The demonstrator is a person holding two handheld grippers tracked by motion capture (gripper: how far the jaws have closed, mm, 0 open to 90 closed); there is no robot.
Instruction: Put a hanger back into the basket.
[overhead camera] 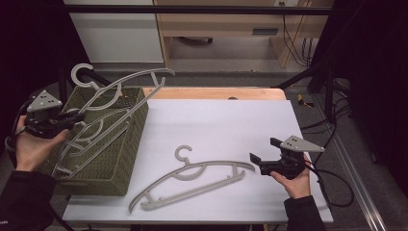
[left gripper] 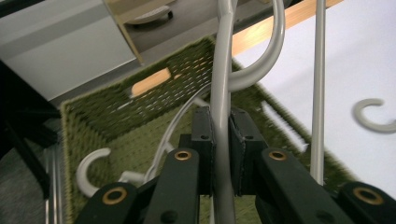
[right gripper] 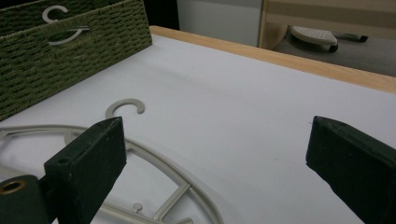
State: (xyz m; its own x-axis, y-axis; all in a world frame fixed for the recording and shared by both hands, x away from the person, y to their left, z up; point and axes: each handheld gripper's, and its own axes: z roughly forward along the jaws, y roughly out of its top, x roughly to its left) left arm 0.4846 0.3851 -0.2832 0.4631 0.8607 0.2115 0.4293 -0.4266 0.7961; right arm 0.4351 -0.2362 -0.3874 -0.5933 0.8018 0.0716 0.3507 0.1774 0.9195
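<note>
Left claw (left gripper: pixel 222 154) clamped on a hanger (left gripper: pixel 223 84)
Pale grey plastic, thin curved bars, lifted above the green woven basket (overhead camera: pixel 122 163); right claw (overhead camera: pixel 263 151) apart.

Three grey hangers (overhead camera: pixel 192 180): one flat on the sheet at 6 o'clock, two at the basket at 9 o'clock. One green basket (overhead camera: pixel 108 168). Two grippers.

A basket (overhead camera: pixel 103 159) sits at the left end of the tabletop (overhead camera: pixel 216 125), with hangers (overhead camera: pixel 91 137) lying in it. One hanger (overhead camera: pixel 126 86) rises out of the basket — clamped in the left hand-held gripper (overhead camera: pixel 77 117) (its far end juts past the basket's back rim). Another hanger (overhead camera: pixel 192 180) lies flat on the tabletop, right of the basket, near the front edge — the right hand-held gripper (overhead camera: pixel 260 150) sits just right of it.
</note>
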